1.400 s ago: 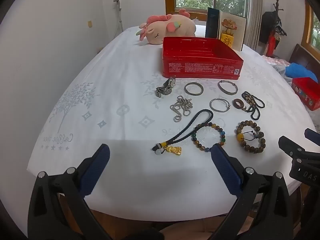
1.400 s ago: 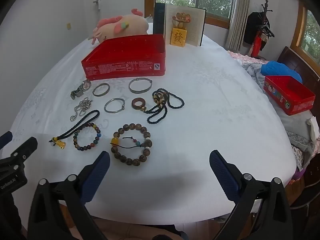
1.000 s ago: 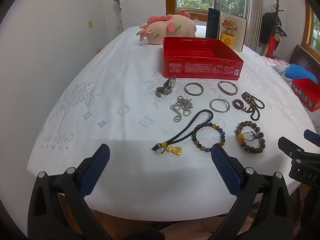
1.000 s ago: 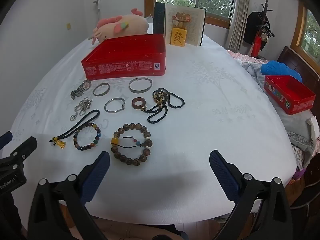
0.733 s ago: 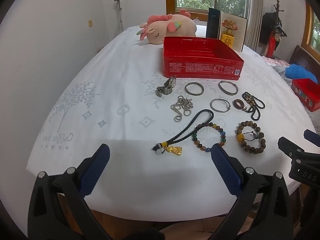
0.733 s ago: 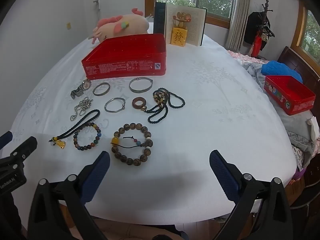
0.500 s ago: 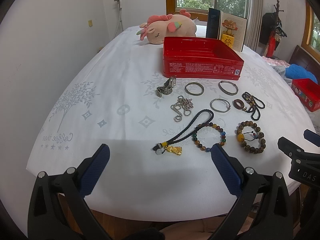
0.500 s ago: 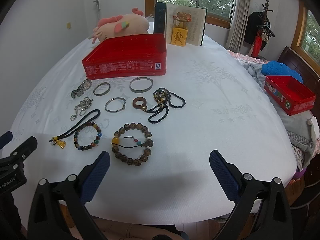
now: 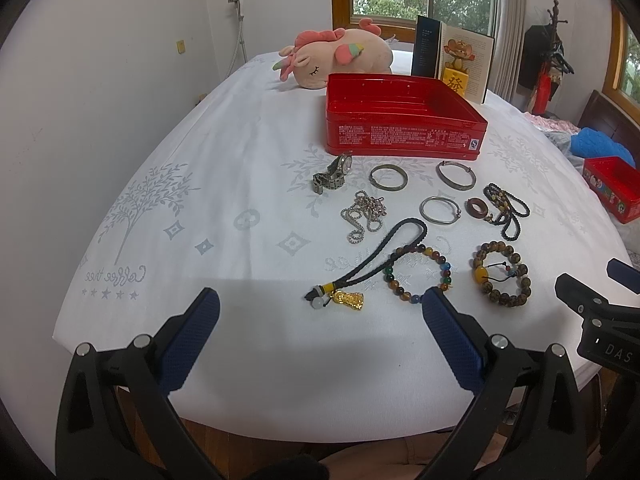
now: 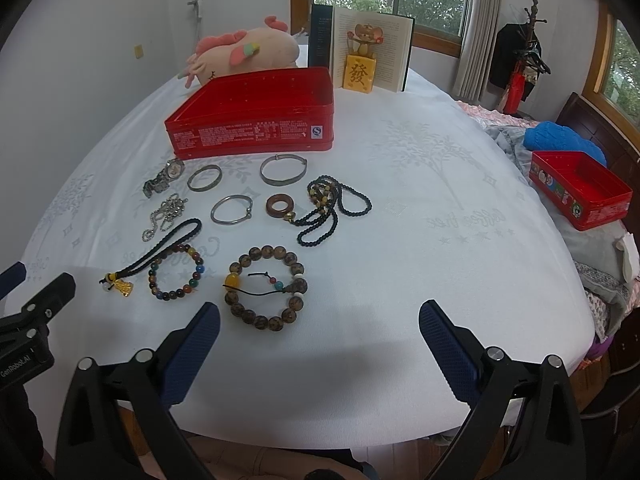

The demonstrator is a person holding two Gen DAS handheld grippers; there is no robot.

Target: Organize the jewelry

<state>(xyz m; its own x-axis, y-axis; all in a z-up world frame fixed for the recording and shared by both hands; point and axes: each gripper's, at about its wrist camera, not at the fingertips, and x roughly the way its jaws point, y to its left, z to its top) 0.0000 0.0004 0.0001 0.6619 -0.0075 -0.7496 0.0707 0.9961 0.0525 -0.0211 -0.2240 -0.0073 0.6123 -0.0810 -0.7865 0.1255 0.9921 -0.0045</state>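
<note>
An open red tin (image 9: 404, 128) (image 10: 256, 120) stands on the white tablecloth. In front of it lies jewelry: a watch (image 9: 334, 174), three metal bangles (image 9: 388, 177) (image 9: 455, 174) (image 9: 439, 210), a silver chain (image 9: 364, 214), a wooden ring (image 9: 478, 207), a black bead necklace (image 9: 506, 210), a black cord with a gold charm (image 9: 352, 300), a coloured bead bracelet (image 9: 418, 274) and a brown bead bracelet (image 10: 266, 294). My left gripper (image 9: 320, 304) is open and empty near the table's front edge. My right gripper (image 10: 320, 314) is open and empty, just right of the brown bracelet.
A pink plush toy (image 9: 340, 58), an open book (image 10: 368, 46) and a yellow tile figurine (image 10: 359, 70) stand behind the tin. A second small red tin (image 10: 580, 188) sits at the far right on bedding. The table's front edge (image 9: 280, 428) is close below both grippers.
Both grippers have crept slightly forward toward the jewelry. Nothing on the table has moved.
</note>
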